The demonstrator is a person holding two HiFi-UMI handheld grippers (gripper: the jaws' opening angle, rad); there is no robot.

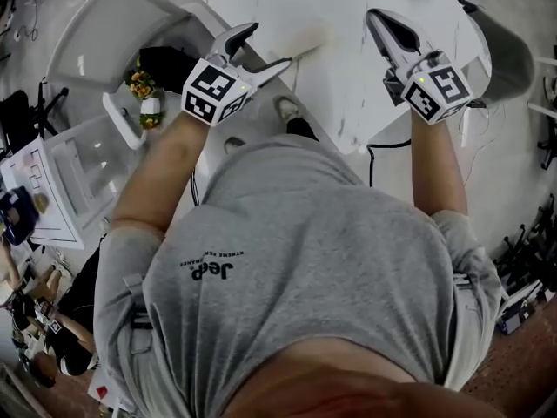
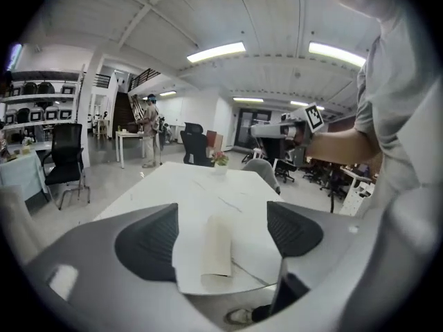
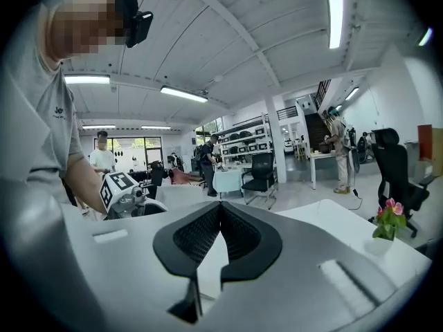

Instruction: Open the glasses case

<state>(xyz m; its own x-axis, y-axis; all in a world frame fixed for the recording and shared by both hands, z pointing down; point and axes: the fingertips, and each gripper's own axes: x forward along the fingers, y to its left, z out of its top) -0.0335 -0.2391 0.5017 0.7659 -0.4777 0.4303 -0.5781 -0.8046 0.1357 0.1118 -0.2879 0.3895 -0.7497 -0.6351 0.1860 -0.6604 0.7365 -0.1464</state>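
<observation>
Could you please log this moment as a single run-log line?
stage: pre-grasp | left gripper: jaws open, empty | right gripper: jaws shut, empty | glasses case: closed, on table, untouched

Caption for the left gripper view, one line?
Left tongs open, facing the cream glasses case that lies untouched on the white table.

We wear a grey short-sleeved T-shirt (image 1: 305, 233) with dark lettering (image 1: 209, 270). Our left gripper (image 1: 270, 44) and right gripper (image 1: 374, 16) are grey, with black-and-white marker cubes (image 1: 213, 92).

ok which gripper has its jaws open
The left gripper: its jaws stand wide apart, empty, with the glasses case lying on the table beyond them. The right gripper is shut.
</observation>
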